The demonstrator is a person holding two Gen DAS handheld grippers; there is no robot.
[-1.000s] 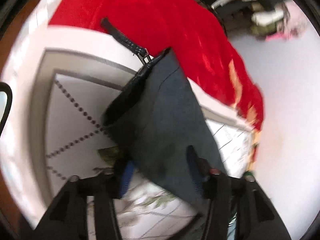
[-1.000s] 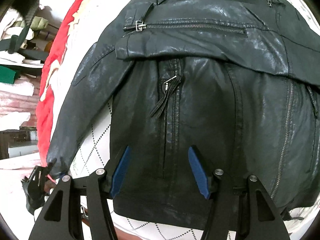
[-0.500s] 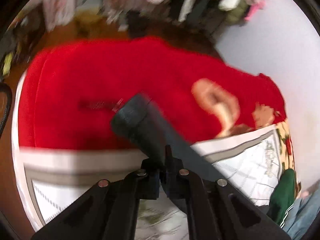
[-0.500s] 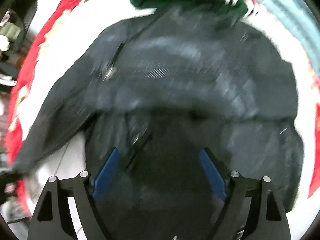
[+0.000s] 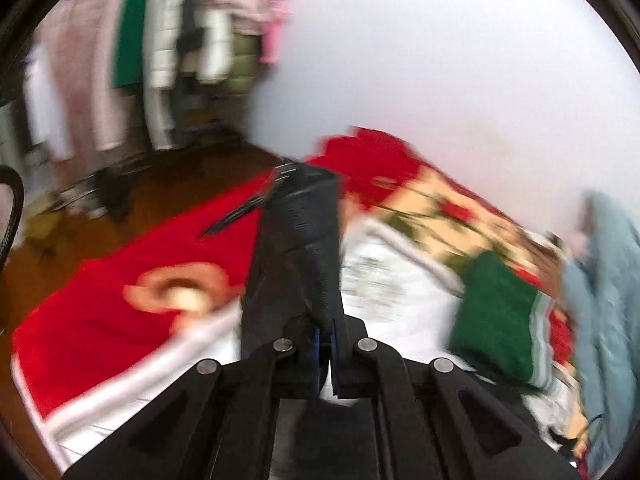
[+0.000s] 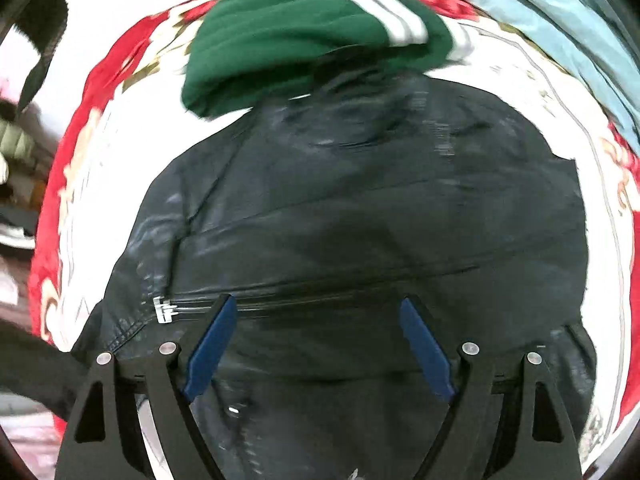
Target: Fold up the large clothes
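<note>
A black leather jacket [image 6: 360, 220] lies spread on the white patterned bedspread [image 6: 120, 184], one sleeve folded across its body. My right gripper [image 6: 318, 336] is open, its blue pads [image 6: 208, 344] hovering just above the jacket's zipped sleeve. My left gripper [image 5: 326, 344] is shut on the cuff end of the jacket's other sleeve [image 5: 298, 248] and holds it lifted off the bed; the sleeve stands up in front of the camera. Both views are blurred by motion.
A folded green garment with white stripes [image 6: 304, 28] [image 5: 500, 312] lies at the jacket's collar end. A light blue garment [image 6: 560, 32] [image 5: 608, 288] lies beyond it. A red floral blanket [image 5: 120, 320] covers the bed edge. A clothes rack [image 5: 160, 48] stands by the white wall.
My left gripper closed on the sleeve cuff and lifted it up, swinging toward the wall. My right gripper moved up over the jacket toward the collar, staying open.
</note>
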